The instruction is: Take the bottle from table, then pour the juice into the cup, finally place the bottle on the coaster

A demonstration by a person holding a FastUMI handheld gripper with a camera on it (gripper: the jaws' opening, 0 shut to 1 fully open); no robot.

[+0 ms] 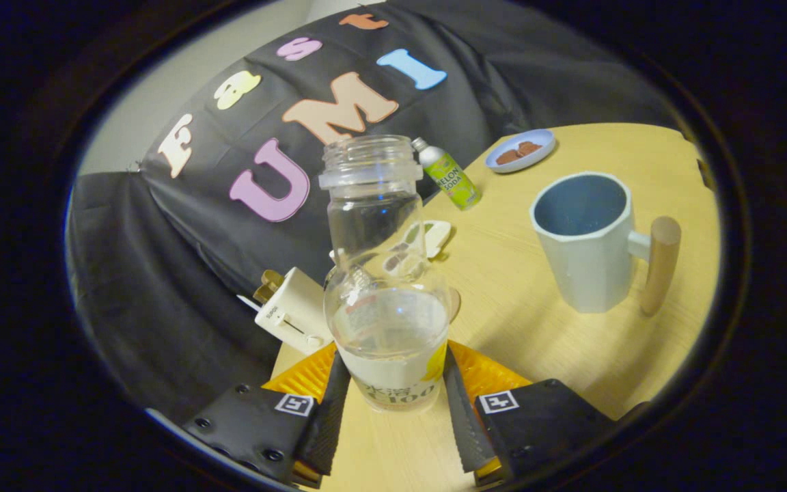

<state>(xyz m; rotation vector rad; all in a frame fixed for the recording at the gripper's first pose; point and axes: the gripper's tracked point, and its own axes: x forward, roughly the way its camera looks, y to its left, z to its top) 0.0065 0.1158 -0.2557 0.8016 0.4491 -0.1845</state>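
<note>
A clear, uncapped bottle (pixel 383 273) with pale juice in its lower part stands between my fingers. My gripper (pixel 395 403) is shut on the bottle's lower body, one finger (pixel 328 417) pressing each side. I cannot tell whether its base touches the wooden table (pixel 523 328). Beyond the fingers, to the right of the bottle, stands a white mug (pixel 588 239) with a wooden handle and a dark blue inside, upright and apart from the bottle. A pale patterned coaster (pixel 436 236) lies on the table behind the bottle, partly hidden by it.
A white toaster-like box (pixel 294 311) sits at the table's edge left of the bottle. Farther back stand a green soda can (pixel 449 179) and a blue plate (pixel 537 154) of brown biscuits. Black cloth hangs behind the table.
</note>
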